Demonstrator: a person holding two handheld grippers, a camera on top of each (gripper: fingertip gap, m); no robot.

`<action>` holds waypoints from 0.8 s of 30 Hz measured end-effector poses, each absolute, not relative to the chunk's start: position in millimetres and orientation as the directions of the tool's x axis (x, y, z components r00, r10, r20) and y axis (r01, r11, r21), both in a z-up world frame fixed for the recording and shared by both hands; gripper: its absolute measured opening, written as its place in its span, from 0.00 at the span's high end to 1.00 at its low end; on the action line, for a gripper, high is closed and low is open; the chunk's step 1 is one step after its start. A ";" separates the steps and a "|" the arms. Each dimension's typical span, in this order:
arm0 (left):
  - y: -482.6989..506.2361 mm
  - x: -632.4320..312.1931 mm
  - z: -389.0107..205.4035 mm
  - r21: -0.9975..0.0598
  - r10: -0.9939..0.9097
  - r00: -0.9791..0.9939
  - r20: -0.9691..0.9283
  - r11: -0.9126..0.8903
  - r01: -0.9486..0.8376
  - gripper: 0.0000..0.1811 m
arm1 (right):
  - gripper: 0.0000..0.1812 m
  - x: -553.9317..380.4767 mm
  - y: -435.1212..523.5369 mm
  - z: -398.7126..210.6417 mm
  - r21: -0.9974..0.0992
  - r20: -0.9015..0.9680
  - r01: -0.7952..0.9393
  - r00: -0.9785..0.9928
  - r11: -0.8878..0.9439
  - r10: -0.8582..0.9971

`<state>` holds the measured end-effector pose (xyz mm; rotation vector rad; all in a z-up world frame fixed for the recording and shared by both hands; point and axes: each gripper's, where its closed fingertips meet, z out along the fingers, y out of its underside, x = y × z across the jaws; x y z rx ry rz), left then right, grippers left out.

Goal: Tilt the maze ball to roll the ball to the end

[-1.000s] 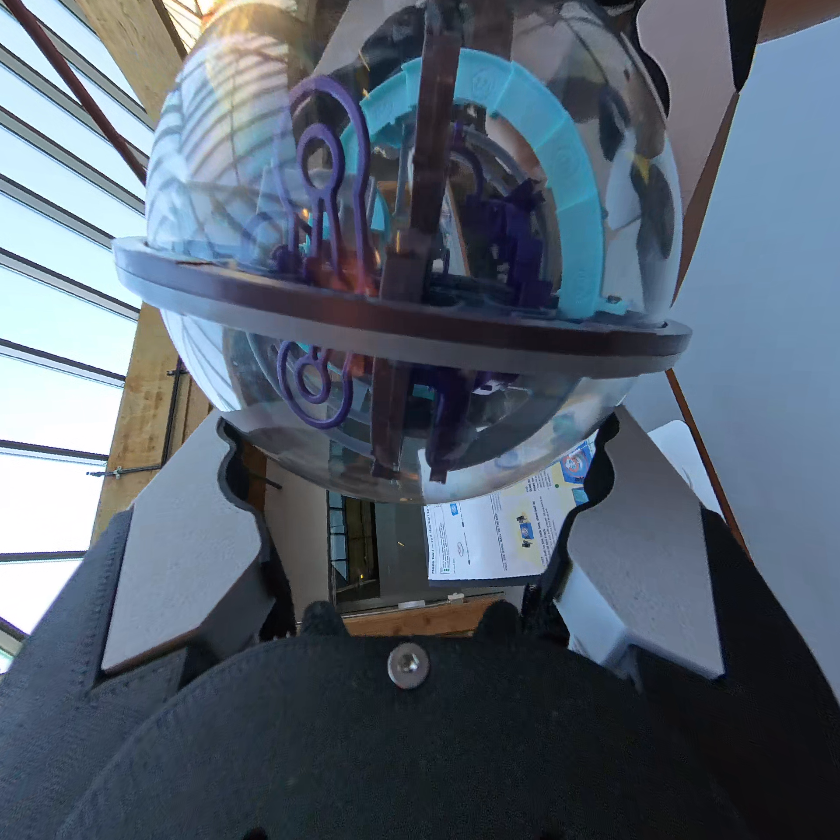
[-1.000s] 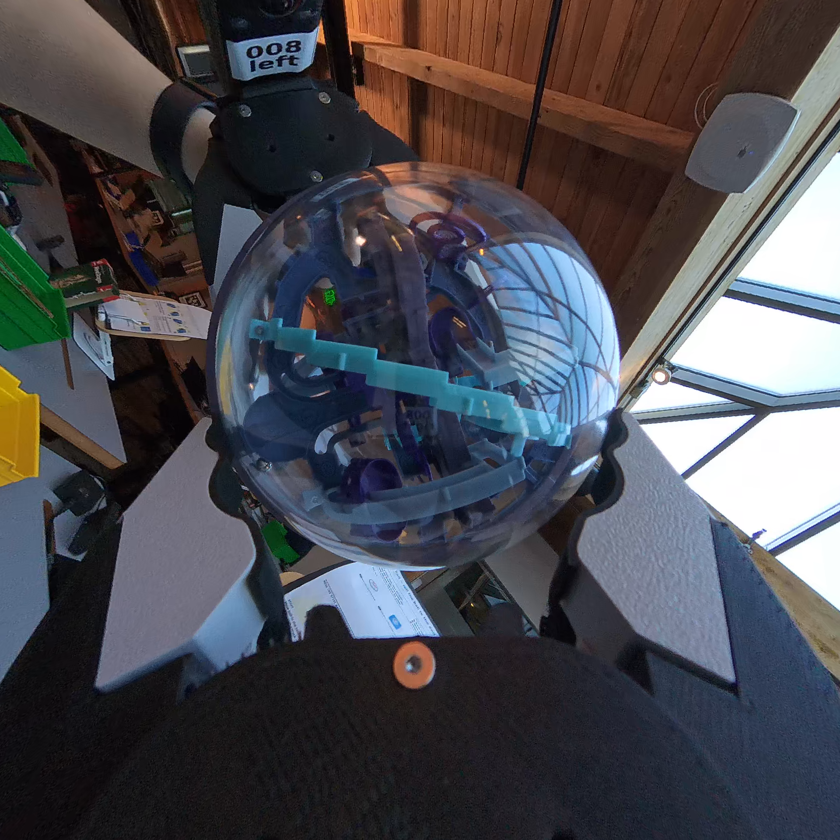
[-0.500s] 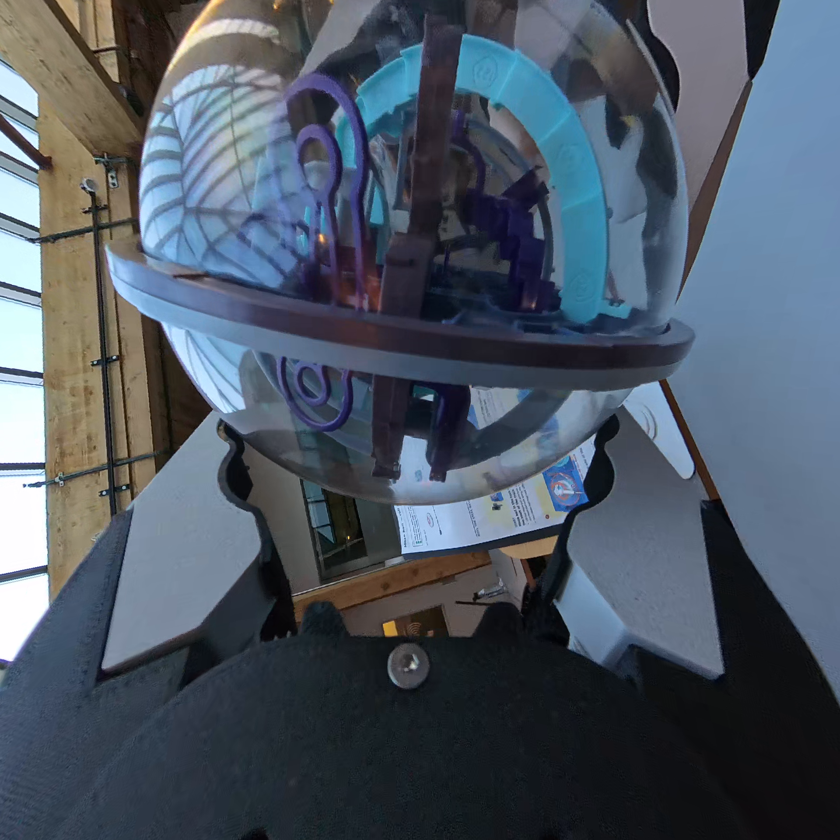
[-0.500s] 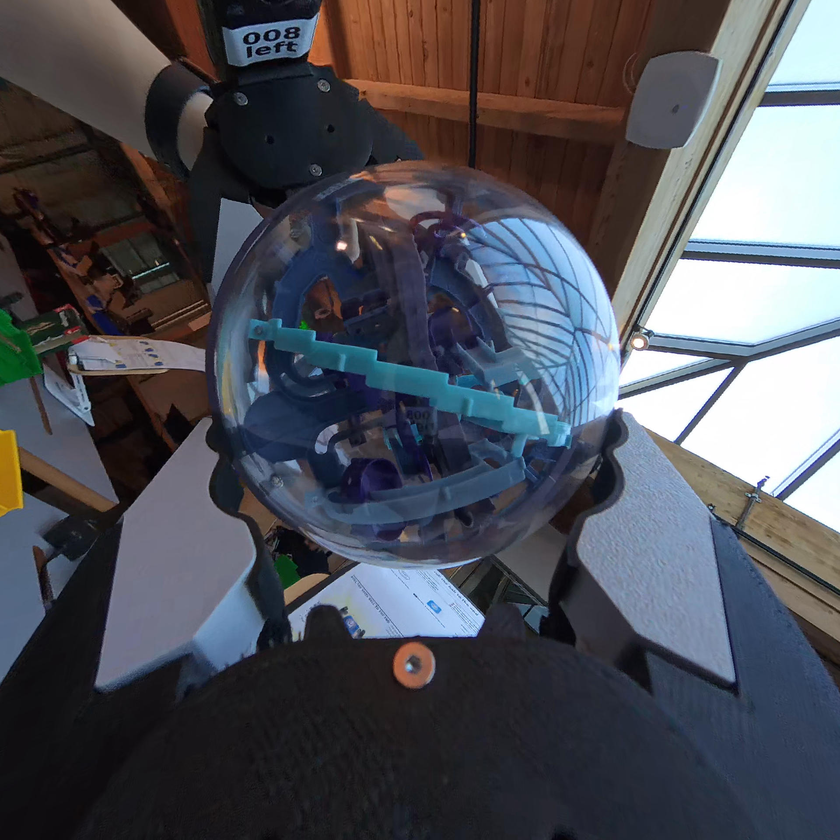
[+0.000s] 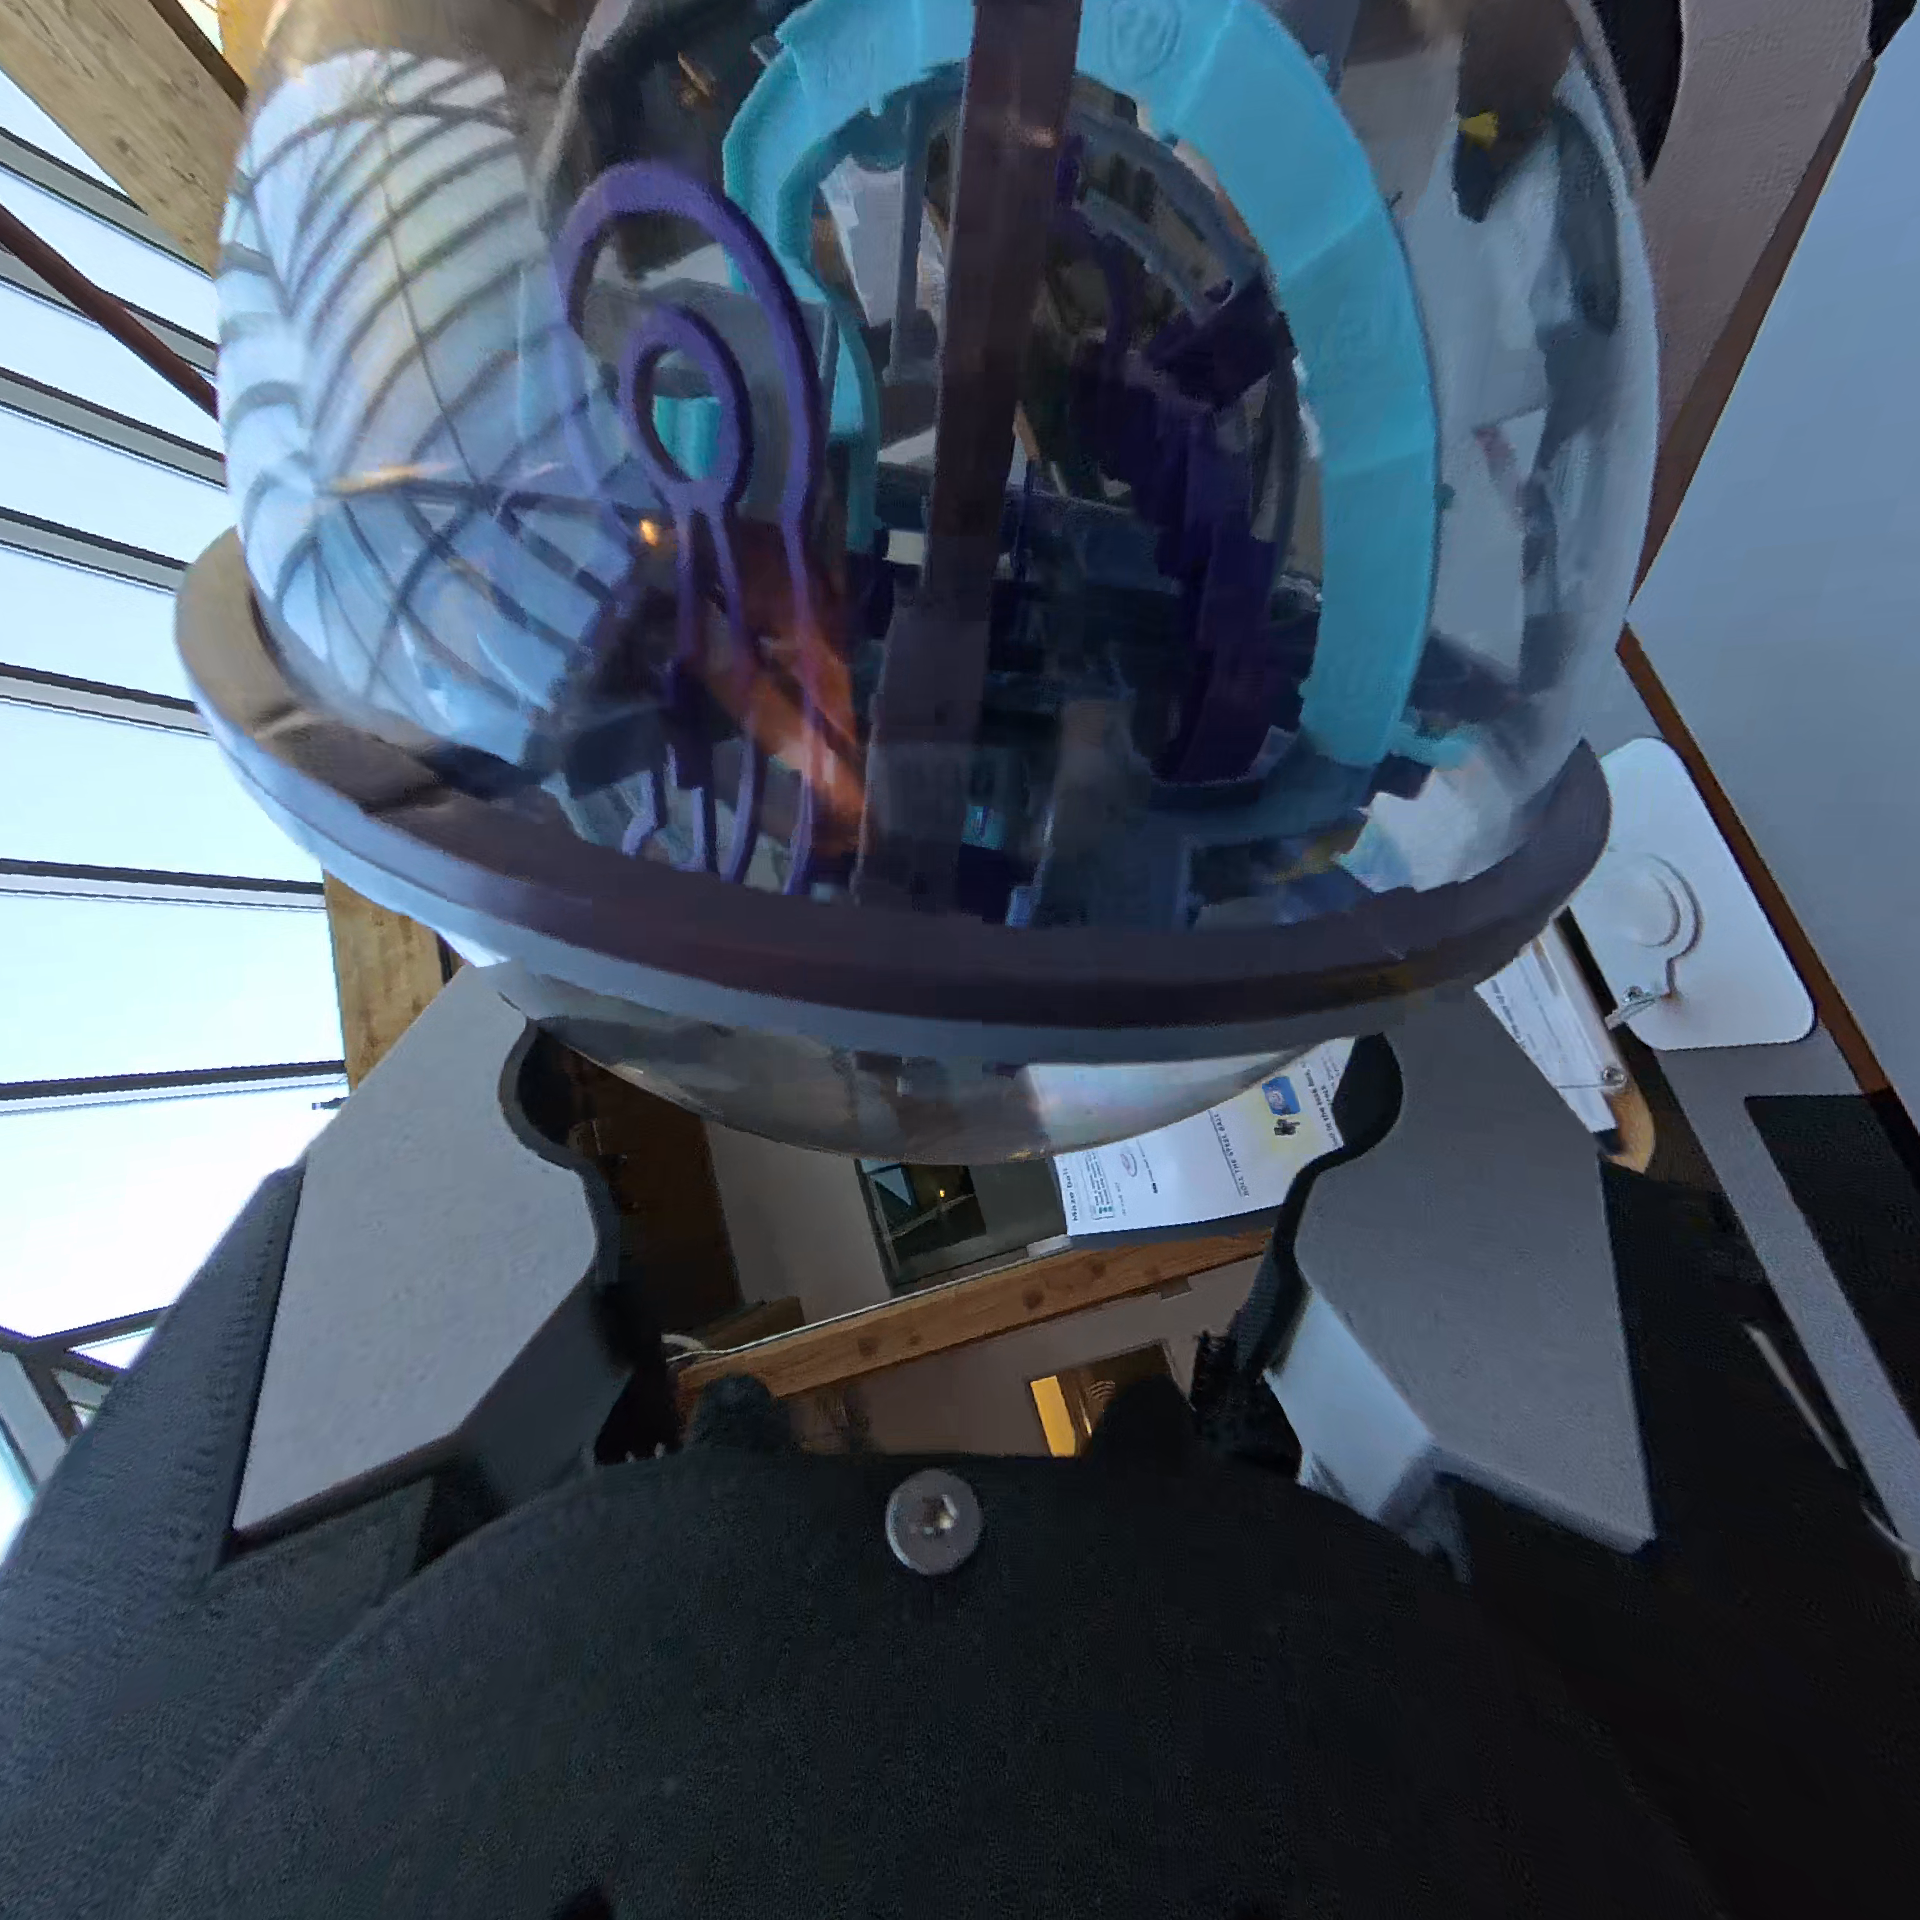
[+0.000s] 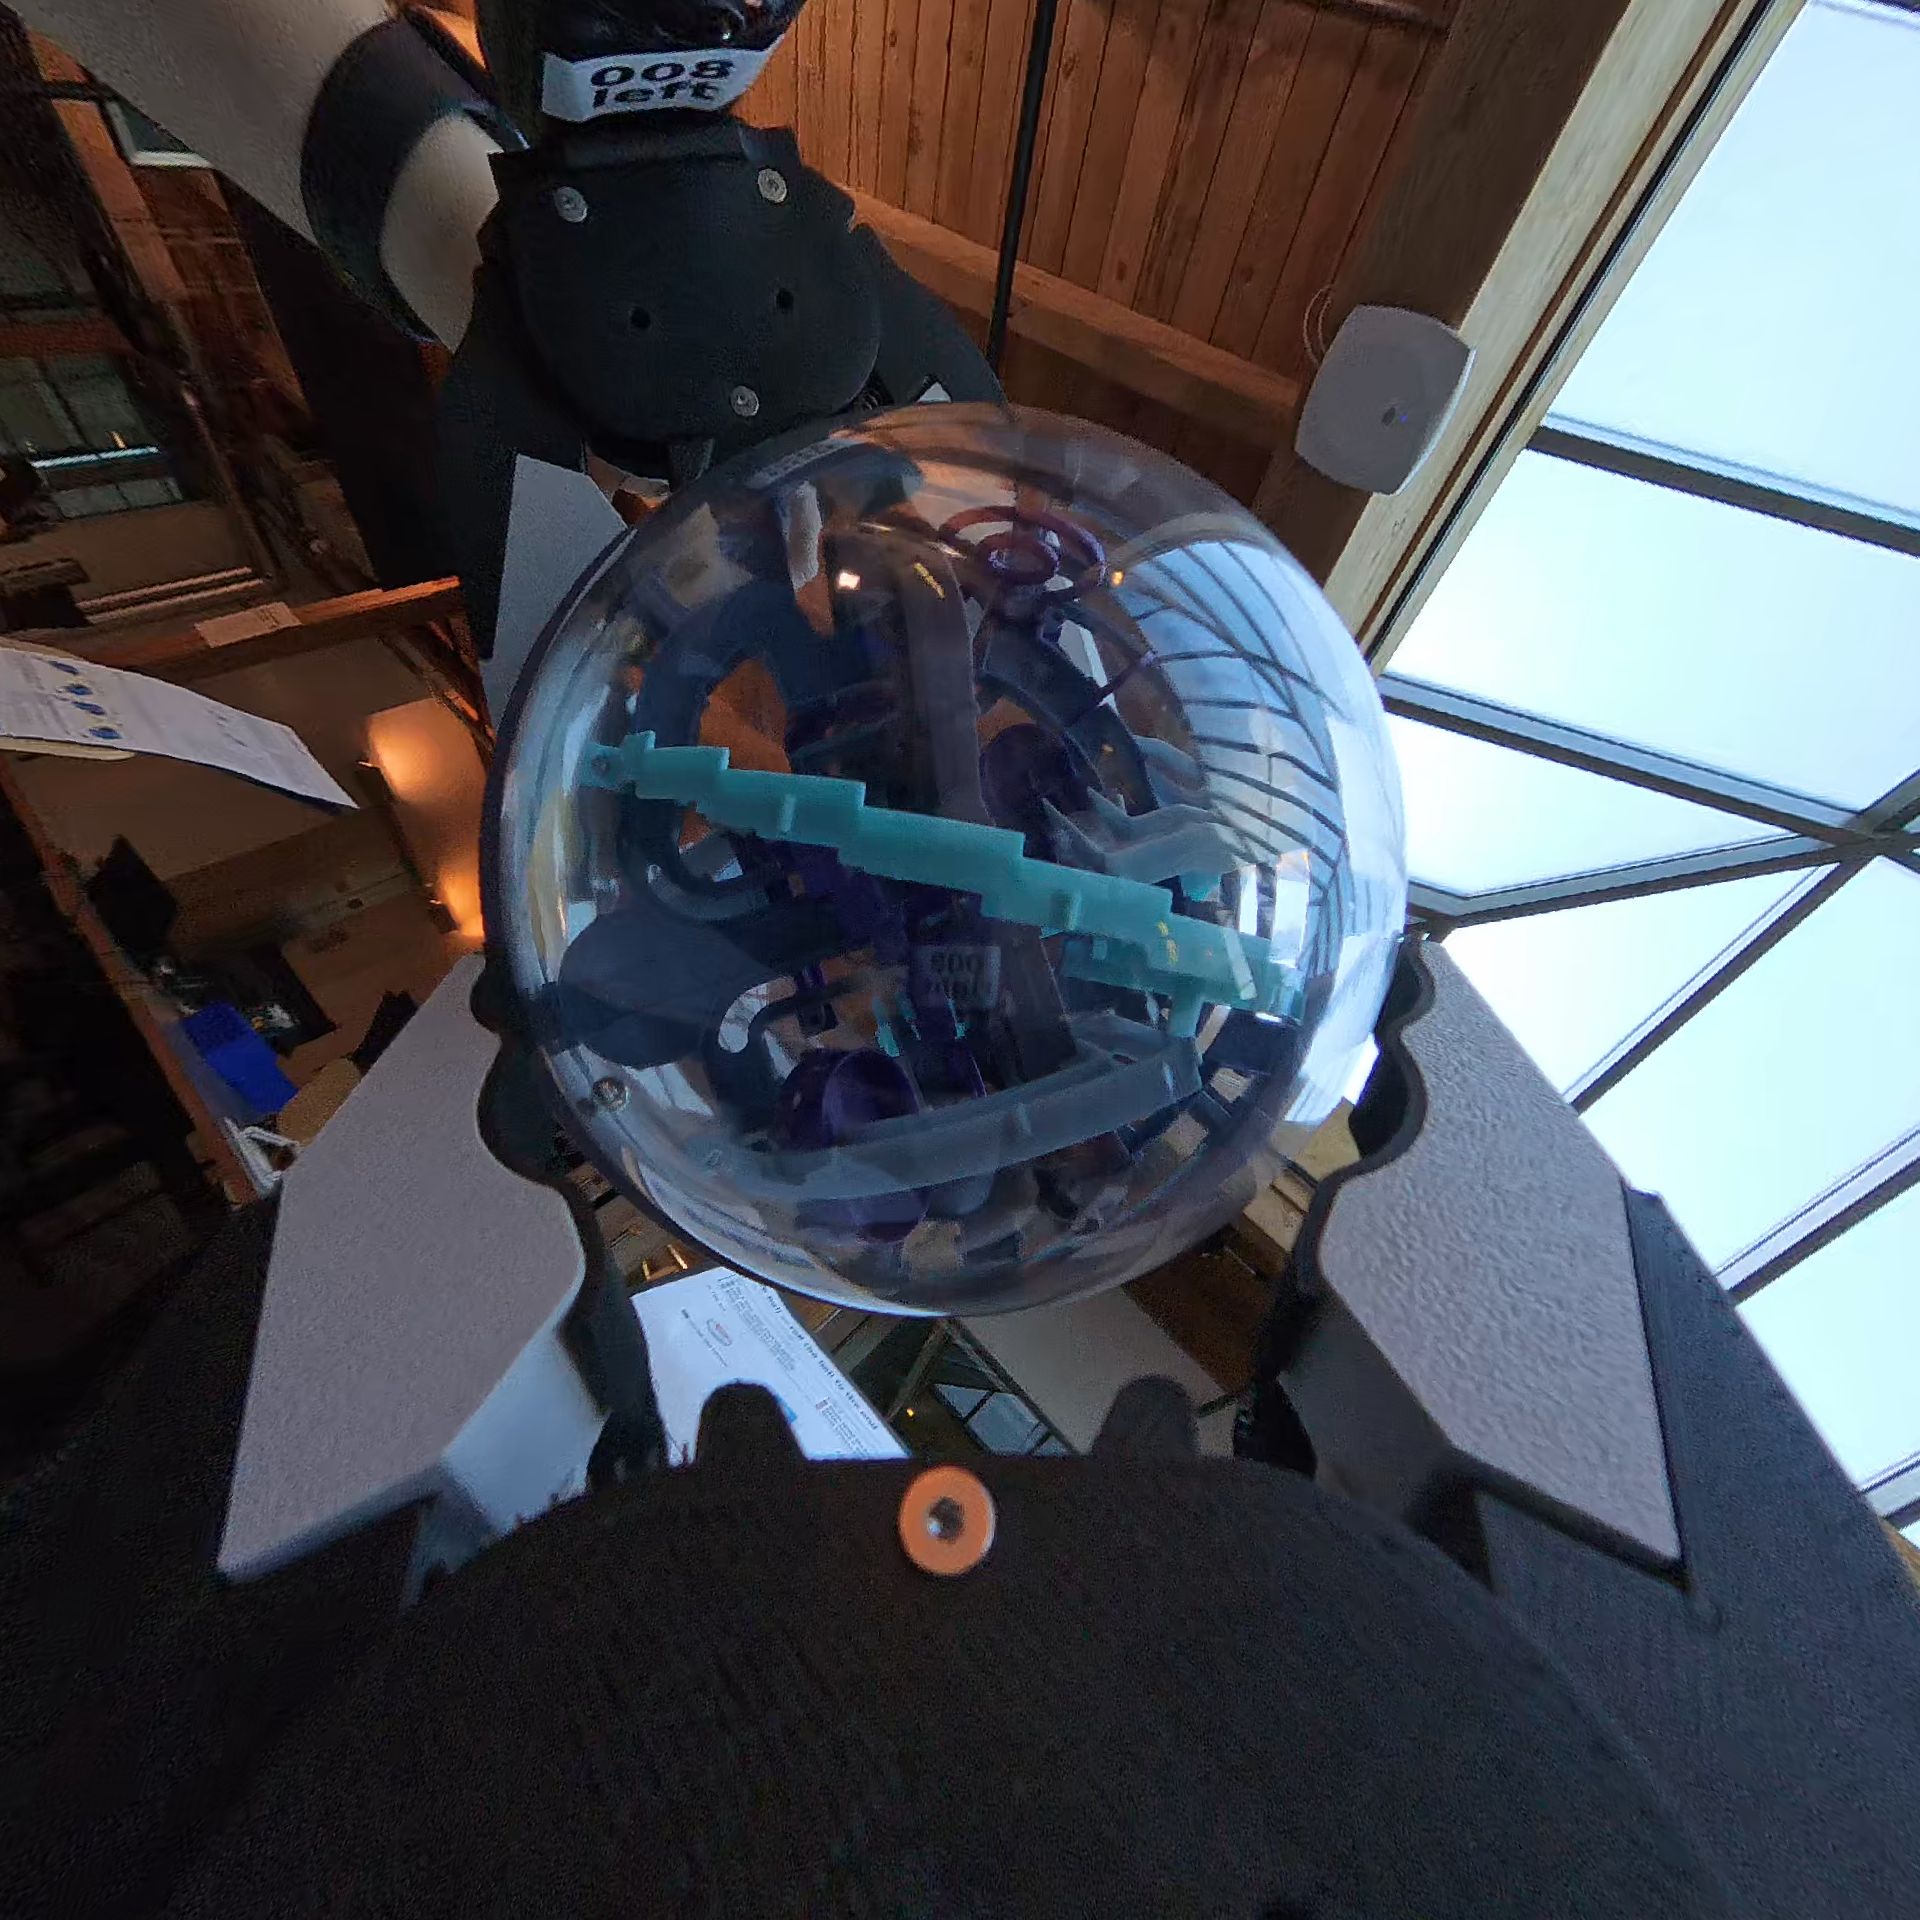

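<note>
Between both grippers, left (image 5: 951, 1081) and right (image 6: 940, 1132), we pinched the maze ball (image 6: 940, 862); its small ball stayed unseen, so progress was unclear.

Clear maze ball (image 6: 940, 862) with turquoise stepped track (image 6: 935, 836), purple rings (image 5: 686, 416), grey and dark blue ramps, dark purple-brown equator band (image 5: 894, 961), black grippers with pale grey textured pads (image 6: 1496, 1257), orange-brown plank wall (image 6: 1132, 135), pale blue windows (image 6: 1714, 582).
</note>
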<state>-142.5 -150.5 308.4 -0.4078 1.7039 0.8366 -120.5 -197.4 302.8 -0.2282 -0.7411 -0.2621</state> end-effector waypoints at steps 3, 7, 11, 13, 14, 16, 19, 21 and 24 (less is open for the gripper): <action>-159.1 -141.8 316.5 0.355 0.179 -0.324 -0.929 0.674 -0.647 0.17 | 0.14 -120.2 -207.1 308.6 -0.085 0.665 0.316 0.724 0.945 -0.182; -168.2 -139.8 321.9 0.366 0.185 -0.331 -0.925 0.666 -0.650 0.18 | 0.14 -117.7 -214.5 313.5 -0.086 0.660 0.306 0.731 0.948 -0.175; -170.5 -139.2 318.8 0.337 0.164 -0.312 -0.936 0.676 -0.656 0.17 | 0.14 -117.2 -217.8 311.6 -0.103 0.679 0.316 0.715 0.943 -0.166; -171.8 -138.0 318.4 0.334 0.175 -0.298 -0.938 0.682 -0.651 0.18 | 0.14 -116.9 -220.5 311.0 -0.093 0.684 0.341 0.705 0.935 -0.188; -172.3 -137.5 318.9 0.329 0.178 -0.290 -0.940 0.686 -0.649 0.18 | 0.14 -116.6 -221.2 311.4 -0.093 0.689 0.354 0.698 0.931 -0.196; -173.1 -136.6 320.6 0.317 0.183 -0.268 -0.946 0.696 -0.644 0.17 | 0.14 -116.3 -222.8 313.3 -0.090 0.701 0.381 0.681 0.920 -0.213; -174.4 -136.0 324.3 0.304 0.197 -0.235 -0.952 0.710 -0.635 0.18 | 0.14 -116.7 -224.4 317.0 -0.085 0.717 0.430 0.652 0.899 -0.244; -174.8 -136.6 325.2 0.287 0.194 -0.213 -0.958 0.721 -0.630 0.18 | 0.14 -117.8 -225.6 318.5 -0.085 0.731 0.453 0.634 0.887 -0.254; -175.3 -139.1 324.6 0.261 0.197 -0.172 -0.965 0.740 -0.620 0.18 | 0.14 -121.2 -226.7 318.5 -0.079 0.753 0.496 0.598 0.865 -0.274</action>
